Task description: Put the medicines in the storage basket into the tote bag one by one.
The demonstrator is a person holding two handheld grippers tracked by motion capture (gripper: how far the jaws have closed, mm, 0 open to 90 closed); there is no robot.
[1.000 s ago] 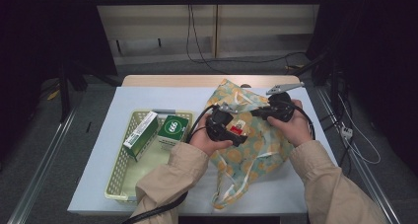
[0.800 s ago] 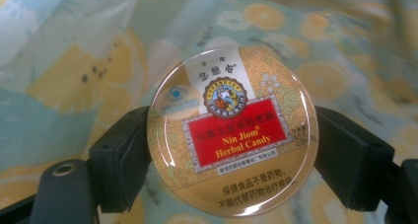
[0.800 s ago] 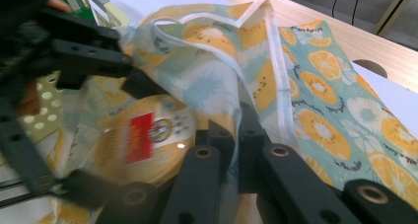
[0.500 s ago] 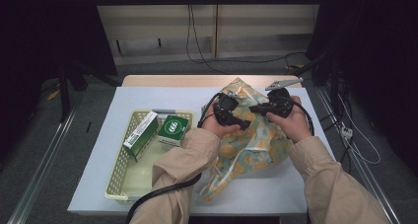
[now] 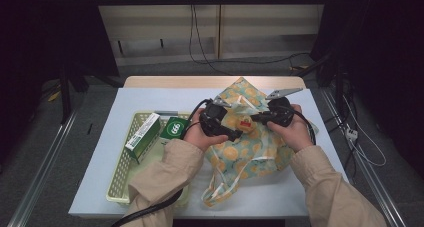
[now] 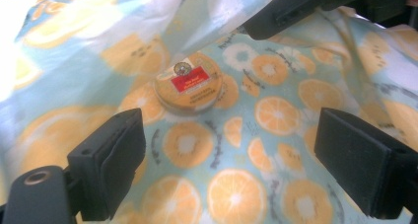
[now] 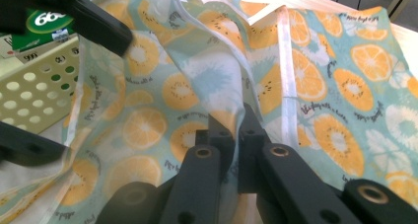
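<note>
Between the left gripper's [image 6: 231, 165] jaws there is nothing but air: they stand wide, having just been opening, and straight ahead of them a small round tin [image 6: 188, 87] with a red label lies down in the orange-print bag [image 5: 252, 152]. Looks like that tin has just been let go into the fabric, though whether it sits fully inside the mouth or on a fold I cannot tell from this angle.

Over on the other side, the right gripper [image 7: 235, 135] is clamped tight on a pinch of the bag's cloth near its white-trimmed edge, holding the opening up. From above you see both at work over the middle of the table [image 5: 100, 187]: left gripper [image 5: 235, 135] on the near left of the bag, right gripper [image 5: 256, 118] just across from it, the tin's red label [image 5: 245, 124] peeking out between them.

So the step in hand reads as loading the bag, one item in. Off to the left, the pale perforated basket [image 5: 120, 189] holds a green box [image 5: 174, 129] and a longer green-and-white carton [image 5: 142, 137]. Next call, I'd say: the left gripper backs out of the bag's mouth without snagging cloth, swings to the basket and closes across one of those boxes, while the right keeps the mouth held open.
</note>
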